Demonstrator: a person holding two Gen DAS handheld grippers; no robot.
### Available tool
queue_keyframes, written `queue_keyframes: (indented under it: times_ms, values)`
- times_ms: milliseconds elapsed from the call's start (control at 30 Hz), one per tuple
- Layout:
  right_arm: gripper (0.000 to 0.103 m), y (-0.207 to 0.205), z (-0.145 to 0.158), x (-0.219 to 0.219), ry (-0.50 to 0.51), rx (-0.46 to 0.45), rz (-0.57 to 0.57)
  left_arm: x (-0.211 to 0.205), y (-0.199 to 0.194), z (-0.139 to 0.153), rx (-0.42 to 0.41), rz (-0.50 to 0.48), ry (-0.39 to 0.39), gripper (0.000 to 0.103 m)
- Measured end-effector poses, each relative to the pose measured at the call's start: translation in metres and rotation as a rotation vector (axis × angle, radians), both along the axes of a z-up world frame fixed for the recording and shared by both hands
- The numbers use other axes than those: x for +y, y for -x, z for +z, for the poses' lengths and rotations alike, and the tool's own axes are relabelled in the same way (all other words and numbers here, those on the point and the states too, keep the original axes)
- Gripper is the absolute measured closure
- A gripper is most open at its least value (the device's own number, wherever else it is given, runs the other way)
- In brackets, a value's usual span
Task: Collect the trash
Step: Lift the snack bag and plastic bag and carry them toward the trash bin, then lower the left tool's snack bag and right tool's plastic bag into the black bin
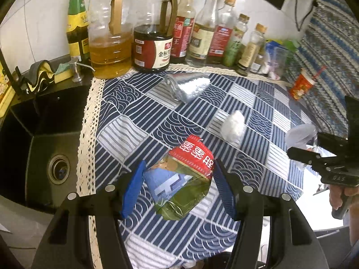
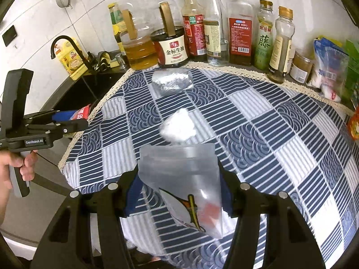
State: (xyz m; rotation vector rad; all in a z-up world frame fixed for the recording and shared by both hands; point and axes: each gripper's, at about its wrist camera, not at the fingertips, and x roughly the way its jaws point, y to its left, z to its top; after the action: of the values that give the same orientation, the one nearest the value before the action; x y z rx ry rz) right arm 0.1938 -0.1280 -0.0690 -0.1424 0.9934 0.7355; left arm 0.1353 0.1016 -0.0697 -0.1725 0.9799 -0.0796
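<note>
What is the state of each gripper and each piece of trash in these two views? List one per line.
Left gripper: fingers shut on the red and green wrapper.
Right gripper: fingers shut on the clear pouch.
Silver foil bag: lying on the tablecloth, ungrasped.
White wad: crumpled, lying on the tablecloth.

Counter under blue patterned cloth [image 2: 258, 121]. On it: tissue wad [image 2: 178, 124] just ahead of my right gripper, foil bag [image 2: 172, 81] beyond, bottles [image 2: 215, 24] farthest.
</note>
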Motion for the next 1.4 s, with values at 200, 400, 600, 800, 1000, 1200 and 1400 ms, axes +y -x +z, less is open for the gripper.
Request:
queue_keyframes:
  times_ms: [200, 400, 600, 800, 1000, 1200, 1400]
  values:
    - [0.045, 0.038, -0.002, 0.006, -0.007, 0.004, -0.019, -0.004, 0.031, 0.004, -0.017, -0.045, 0.01, 0.044]
    - [0.045, 0.07, -0.005, 0.012, -0.015, 0.016, -0.027, -0.007, 0.058, 0.005, -0.023, -0.078, 0.014, 0.044]
    - [0.045, 0.096, -0.011, 0.018, -0.024, 0.034, -0.027, -0.01, 0.081, 0.002, -0.021, -0.096, 0.023, 0.044]
    - [0.045, 0.117, -0.02, 0.022, -0.031, 0.054, -0.023, -0.012, 0.101, -0.002, -0.015, -0.106, 0.035, 0.044]
    - [0.045, 0.137, -0.034, 0.028, -0.033, 0.089, -0.009, -0.013, 0.124, -0.016, 0.011, -0.097, 0.052, 0.044]
    - [0.045, 0.157, -0.051, 0.034, -0.03, 0.129, 0.017, -0.012, 0.143, -0.032, 0.046, -0.086, 0.065, 0.044]
    - [0.045, 0.175, -0.072, 0.041, -0.025, 0.182, 0.042, -0.015, 0.161, -0.055, 0.098, -0.08, 0.072, 0.044]
